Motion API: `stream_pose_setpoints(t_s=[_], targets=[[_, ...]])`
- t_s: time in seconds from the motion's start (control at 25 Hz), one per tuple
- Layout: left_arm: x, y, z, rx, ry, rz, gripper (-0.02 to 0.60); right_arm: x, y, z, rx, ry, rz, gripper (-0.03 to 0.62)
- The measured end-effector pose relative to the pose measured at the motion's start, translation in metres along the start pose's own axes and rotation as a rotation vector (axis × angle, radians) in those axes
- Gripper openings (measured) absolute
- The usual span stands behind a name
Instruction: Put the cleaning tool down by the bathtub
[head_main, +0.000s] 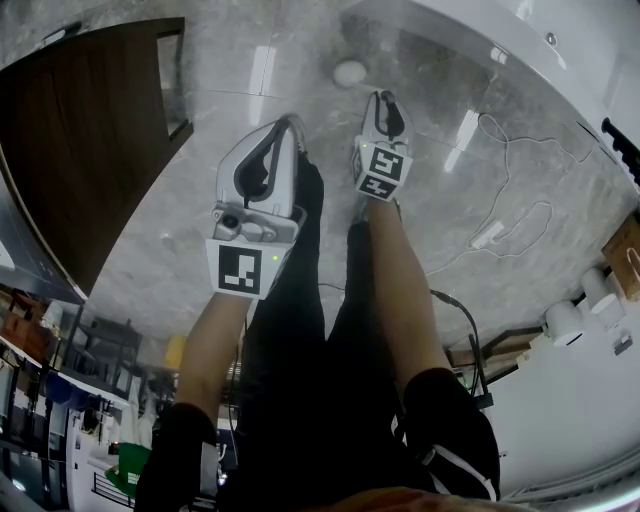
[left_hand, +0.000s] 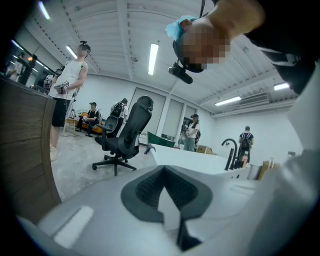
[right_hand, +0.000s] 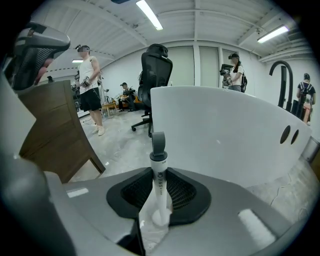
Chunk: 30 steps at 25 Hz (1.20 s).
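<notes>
My right gripper is shut on the cleaning tool, a slim white handle with a grey loop at its tip. The handle sticks out past the jaws toward the white bathtub wall just ahead. In the head view the right gripper hangs over the grey floor a short way from the bathtub rim. My left gripper is beside it at the left. Its jaws meet at the tips with nothing between them. It looks past the bathtub into the room.
A dark wooden cabinet stands at the left, close to the left gripper. A small white rounded object lies on the floor near the tub. A white cable snakes at the right. An office chair and several people are farther back.
</notes>
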<state>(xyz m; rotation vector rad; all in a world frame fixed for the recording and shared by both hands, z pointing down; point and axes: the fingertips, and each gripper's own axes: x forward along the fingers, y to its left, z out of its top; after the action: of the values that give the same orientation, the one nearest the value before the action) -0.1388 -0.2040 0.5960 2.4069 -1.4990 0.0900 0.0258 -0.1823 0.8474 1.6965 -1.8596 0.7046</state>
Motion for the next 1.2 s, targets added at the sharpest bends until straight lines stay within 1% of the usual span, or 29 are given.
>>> stream_pose_setpoints(t_s=[0.6,1.2], targets=[[0.002,0.008,0.001,-0.018,0.002,0.0,0.008,0.029,-0.005,0.017,0.002,0.003,0.003,0.089],[0.007,0.019,0.003,-0.026,0.0,0.012,0.008,0.066,-0.019,0.036,0.037,0.014,-0.004,0.089]])
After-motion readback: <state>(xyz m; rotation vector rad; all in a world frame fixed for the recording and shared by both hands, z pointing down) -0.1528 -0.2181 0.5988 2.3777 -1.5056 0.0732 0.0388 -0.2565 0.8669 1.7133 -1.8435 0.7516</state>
